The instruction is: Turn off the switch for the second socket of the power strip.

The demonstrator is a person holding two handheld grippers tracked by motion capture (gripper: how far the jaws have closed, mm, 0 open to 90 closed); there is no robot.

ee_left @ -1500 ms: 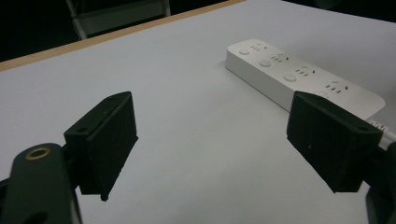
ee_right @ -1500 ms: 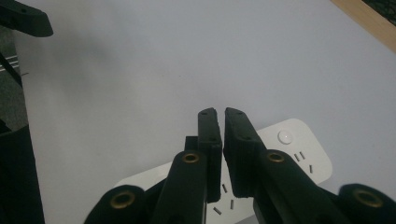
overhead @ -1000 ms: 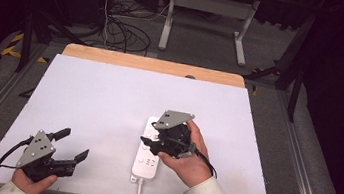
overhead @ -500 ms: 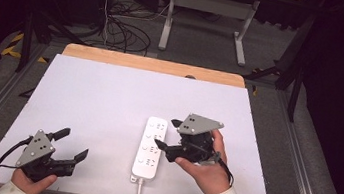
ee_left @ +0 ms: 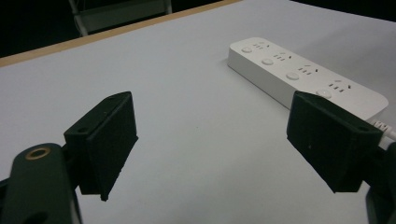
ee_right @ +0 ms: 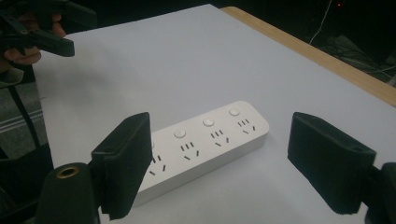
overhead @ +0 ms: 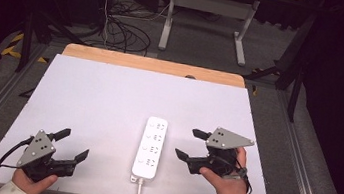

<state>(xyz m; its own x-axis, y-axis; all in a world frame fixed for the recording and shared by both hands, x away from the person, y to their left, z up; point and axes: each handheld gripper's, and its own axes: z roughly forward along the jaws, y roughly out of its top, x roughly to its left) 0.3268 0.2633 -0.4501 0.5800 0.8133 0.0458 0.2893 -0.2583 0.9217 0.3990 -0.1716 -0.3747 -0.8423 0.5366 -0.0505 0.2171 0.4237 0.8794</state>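
No readable text, labels or numbers.

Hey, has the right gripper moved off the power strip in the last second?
Yes. The right gripper has shifted rightward and toward the person, from over the power strip to the bare table beside it; the strip stayed put.
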